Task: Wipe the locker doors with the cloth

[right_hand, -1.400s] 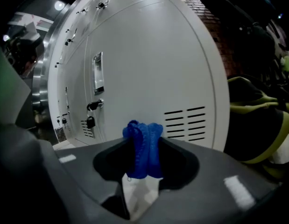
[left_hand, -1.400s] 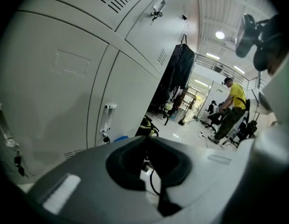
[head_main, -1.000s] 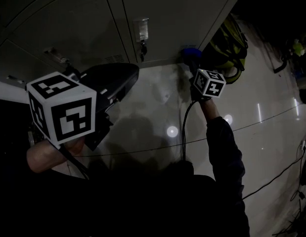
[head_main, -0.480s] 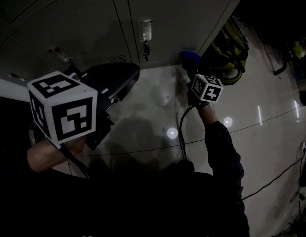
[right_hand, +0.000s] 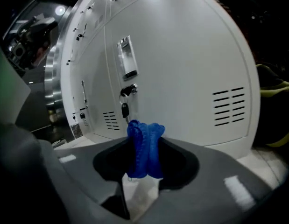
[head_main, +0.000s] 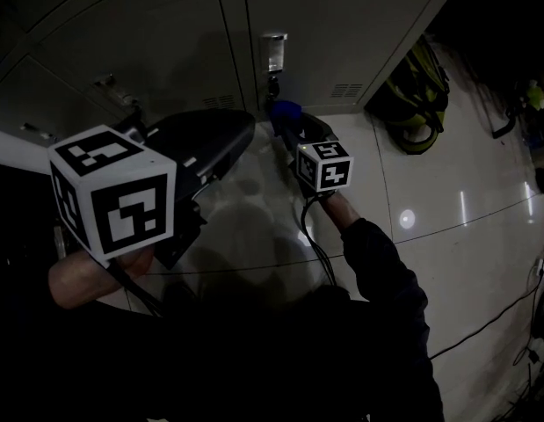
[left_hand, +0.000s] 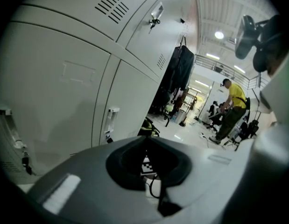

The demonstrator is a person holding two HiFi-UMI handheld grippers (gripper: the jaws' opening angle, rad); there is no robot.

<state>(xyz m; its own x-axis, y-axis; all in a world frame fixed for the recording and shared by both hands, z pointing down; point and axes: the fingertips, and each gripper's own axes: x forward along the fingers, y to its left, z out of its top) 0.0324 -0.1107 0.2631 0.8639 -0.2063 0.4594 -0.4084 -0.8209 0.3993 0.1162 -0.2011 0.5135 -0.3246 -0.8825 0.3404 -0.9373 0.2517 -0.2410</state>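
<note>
Cloth (right_hand: 144, 141) half-hidden in right hand-held gripper (right_hand: 145, 149)

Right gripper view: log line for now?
right gripper: shut on blue cloth | left gripper: shut, empty | locker door: contact unclear

Glossy tiled floor (head_main: 447, 236): grey lockers (head_main: 342, 25) stand at 12 o'clock; yellow-green bag (head_main: 419, 104) lies beside them at 2 o'clock; black cable (head_main: 482, 321) trails at 4 o'clock
</note>
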